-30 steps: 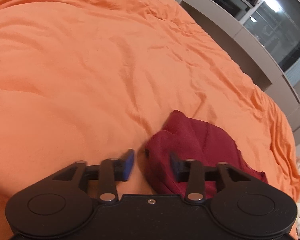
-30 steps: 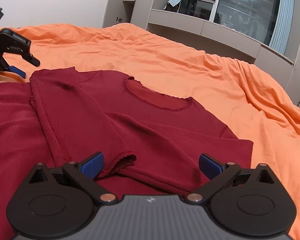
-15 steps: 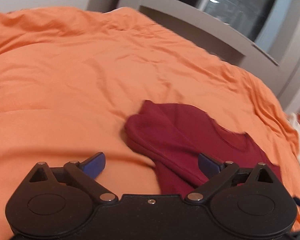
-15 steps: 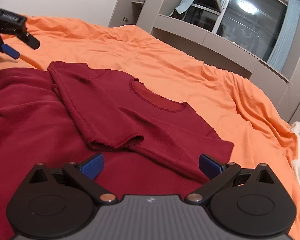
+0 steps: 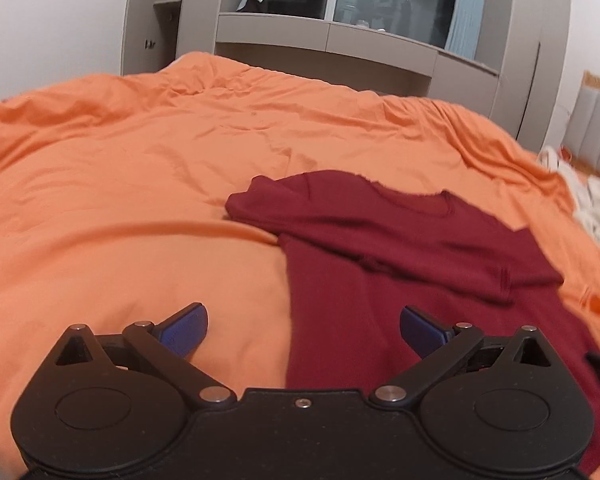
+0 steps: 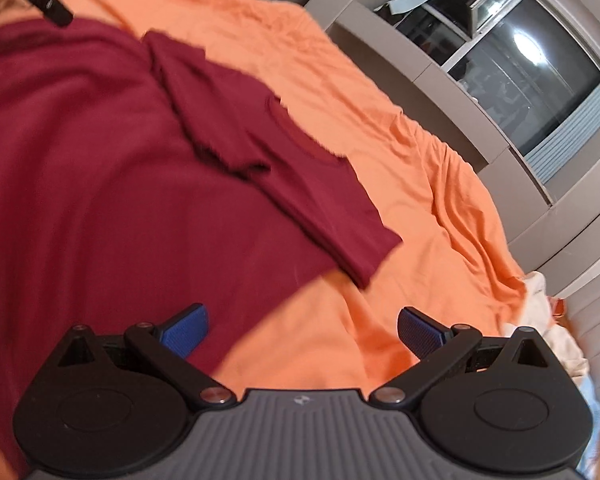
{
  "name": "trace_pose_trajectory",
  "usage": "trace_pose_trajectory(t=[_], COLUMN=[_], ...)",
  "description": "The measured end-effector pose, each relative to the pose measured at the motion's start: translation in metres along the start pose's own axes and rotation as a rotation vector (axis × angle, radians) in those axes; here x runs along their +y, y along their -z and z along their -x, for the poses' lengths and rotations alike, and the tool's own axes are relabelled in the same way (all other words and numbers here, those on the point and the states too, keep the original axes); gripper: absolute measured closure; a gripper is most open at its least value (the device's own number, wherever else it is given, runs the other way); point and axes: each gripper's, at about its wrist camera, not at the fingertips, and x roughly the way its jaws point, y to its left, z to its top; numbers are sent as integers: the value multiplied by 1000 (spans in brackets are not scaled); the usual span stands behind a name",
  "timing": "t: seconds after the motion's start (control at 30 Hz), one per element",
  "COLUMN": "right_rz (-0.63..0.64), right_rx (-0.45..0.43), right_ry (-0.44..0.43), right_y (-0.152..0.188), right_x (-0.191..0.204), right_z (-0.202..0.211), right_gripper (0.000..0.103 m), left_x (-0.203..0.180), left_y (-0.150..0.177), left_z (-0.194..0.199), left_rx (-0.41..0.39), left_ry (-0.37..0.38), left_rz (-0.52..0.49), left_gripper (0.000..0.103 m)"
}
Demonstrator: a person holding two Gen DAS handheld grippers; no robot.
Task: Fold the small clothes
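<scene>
**Desk:** What does the left wrist view show?

**Photographer:** The left gripper (image 5: 303, 330) hovers over the bed (image 5: 120, 208), its blue fingers (image 5: 182, 330) spread wide and grasping nothing. The left finger hangs above bare orange cover; the right one is above the dark red shirt (image 5: 380, 264). The shirt lies flat on the bed, toward its right side, neckline pointing at the far edge. Its left sleeve is folded inward across the chest. A grey cabinet (image 5: 332, 36) with glass panels stands past the bed's far edge.

**Desk:** And the right wrist view?

**Photographer:** The frame is tilted and somewhat blurred. The shirt (image 6: 100, 184) fills its left half, with the folded sleeve lying over the body and the other short sleeve reaching out toward the orange cover (image 6: 380, 120). The right gripper (image 6: 303, 330) is held over the shirt's side edge, fingers (image 6: 184, 330) released and empty. A black part of the other gripper shows at the upper left corner, above the fabric. Pale cloth (image 6: 548, 320) lies at the bed's right edge.
</scene>
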Motion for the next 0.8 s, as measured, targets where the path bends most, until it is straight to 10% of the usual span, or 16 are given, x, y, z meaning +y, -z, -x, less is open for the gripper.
trace_pose_trajectory(t=[0.47, 0.8], right_rz=[30, 117], right_rx=[-93, -175], right_ry=[137, -47], right_y=[32, 32], right_x=[7, 47], right_z=[80, 118], right_gripper=[0, 0], left_x=[-1, -6], left_y=[18, 37], left_z=[14, 42], left_rx=[-3, -92], left_ry=[-36, 37], left_rz=[-69, -40], left_gripper=[1, 1])
